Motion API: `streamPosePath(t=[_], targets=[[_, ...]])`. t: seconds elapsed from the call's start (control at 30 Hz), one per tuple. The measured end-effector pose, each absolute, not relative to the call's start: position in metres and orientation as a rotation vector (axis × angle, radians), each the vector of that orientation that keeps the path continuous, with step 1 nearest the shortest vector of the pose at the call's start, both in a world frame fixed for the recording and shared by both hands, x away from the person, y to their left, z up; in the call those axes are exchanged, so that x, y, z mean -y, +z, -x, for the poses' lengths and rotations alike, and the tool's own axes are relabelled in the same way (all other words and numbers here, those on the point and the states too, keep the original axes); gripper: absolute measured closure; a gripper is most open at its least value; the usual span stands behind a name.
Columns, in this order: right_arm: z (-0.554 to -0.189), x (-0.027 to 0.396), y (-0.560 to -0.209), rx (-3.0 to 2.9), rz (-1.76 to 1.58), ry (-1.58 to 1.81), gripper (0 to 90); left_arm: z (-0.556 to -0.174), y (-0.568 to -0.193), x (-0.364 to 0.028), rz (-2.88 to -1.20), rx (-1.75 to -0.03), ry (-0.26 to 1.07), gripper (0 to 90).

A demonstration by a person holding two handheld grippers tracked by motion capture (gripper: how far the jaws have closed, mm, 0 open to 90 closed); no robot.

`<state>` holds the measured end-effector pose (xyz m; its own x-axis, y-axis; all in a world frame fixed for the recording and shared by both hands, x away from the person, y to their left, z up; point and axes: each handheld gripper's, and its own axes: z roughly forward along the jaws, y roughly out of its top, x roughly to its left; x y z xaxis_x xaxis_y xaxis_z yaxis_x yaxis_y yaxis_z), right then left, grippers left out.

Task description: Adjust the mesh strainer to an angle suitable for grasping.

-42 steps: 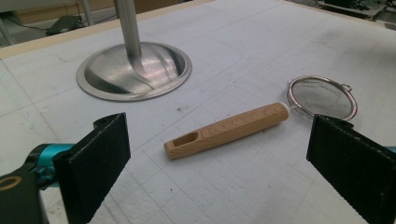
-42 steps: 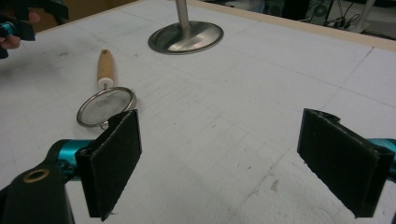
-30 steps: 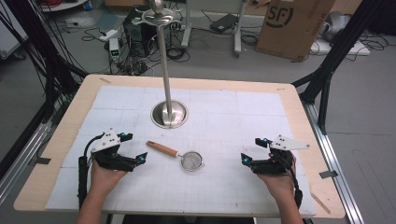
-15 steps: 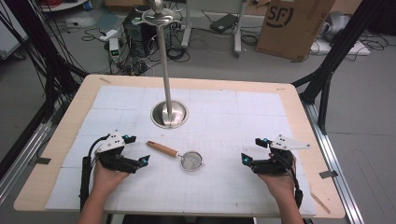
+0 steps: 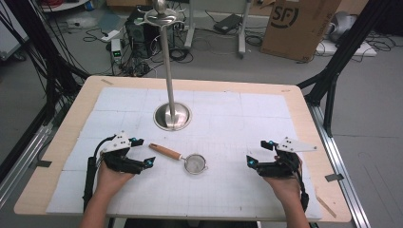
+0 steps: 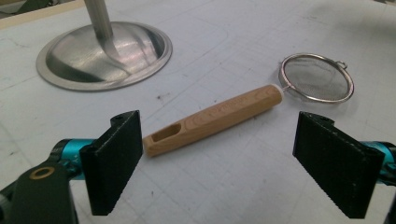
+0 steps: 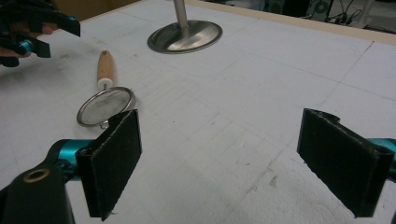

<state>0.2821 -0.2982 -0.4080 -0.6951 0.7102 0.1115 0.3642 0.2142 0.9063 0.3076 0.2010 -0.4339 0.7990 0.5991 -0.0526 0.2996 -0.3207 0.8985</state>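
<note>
Left gripper view shows your left gripper point(image 6: 219, 154), jaws just closing yet wide and empty, lined up on the wooden handle point(image 6: 212, 120) of the small strainer point(image 5: 184, 158) lying on the worktop point(image 5: 228, 118); next, ease forward and pinch it, while the right gripper point(image 7: 233, 161) waits open.

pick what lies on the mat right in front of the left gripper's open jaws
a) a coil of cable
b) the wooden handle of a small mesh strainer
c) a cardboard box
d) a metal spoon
b: in the left gripper view the strainer's wooden handle lies on the mat just ahead of the left gripper, whose jaws have just been closing a little and touch nothing.
</note>
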Motion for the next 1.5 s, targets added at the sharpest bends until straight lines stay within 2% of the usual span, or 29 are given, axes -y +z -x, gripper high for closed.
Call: streamPosePath(t=[0.2, 0.43, 0.73, 0.8, 0.97, 1.07, 1.23, 1.5], targets=[[-0.281, 0.300, -0.407, -2.161, -1.007, 1.482, 12.8, -0.323, -0.431, -0.182, -1.963, -0.631, 0.315, 20.6], [-0.281, 0.298, -0.408, -2.175, -0.999, 1.474, 13.1, -0.342, -0.435, -0.158, -2.099, -0.582, 0.284, 21.6], [-0.283, 0.298, -0.408, -2.179, -1.002, 1.476, 13.6, -0.353, -0.445, -0.158, -2.144, -0.609, 0.255, 22.9], [-0.283, 0.297, -0.409, -2.188, -1.002, 1.471, 13.6, -0.356, -0.451, -0.158, -2.183, -0.632, 0.215, 26.0], [-0.283, 0.298, -0.409, -2.180, -1.006, 1.473, 13.6, -0.353, -0.450, -0.156, -2.206, -0.618, 0.231, 26.6], [-0.282, 0.298, -0.408, -2.181, -1.007, 1.470, 13.6, -0.350, -0.448, -0.158, -2.213, -0.620, 0.211, 32.1], [-0.282, 0.298, -0.408, -2.182, -1.005, 1.471, 13.7, -0.346, -0.444, -0.160, -2.223, -0.594, 0.151, 50.1], [-0.282, 0.298, -0.408, -2.180, -1.005, 1.474, 13.8, -0.336, -0.440, -0.156, -2.259, -0.525, 0.113, 59.5]])
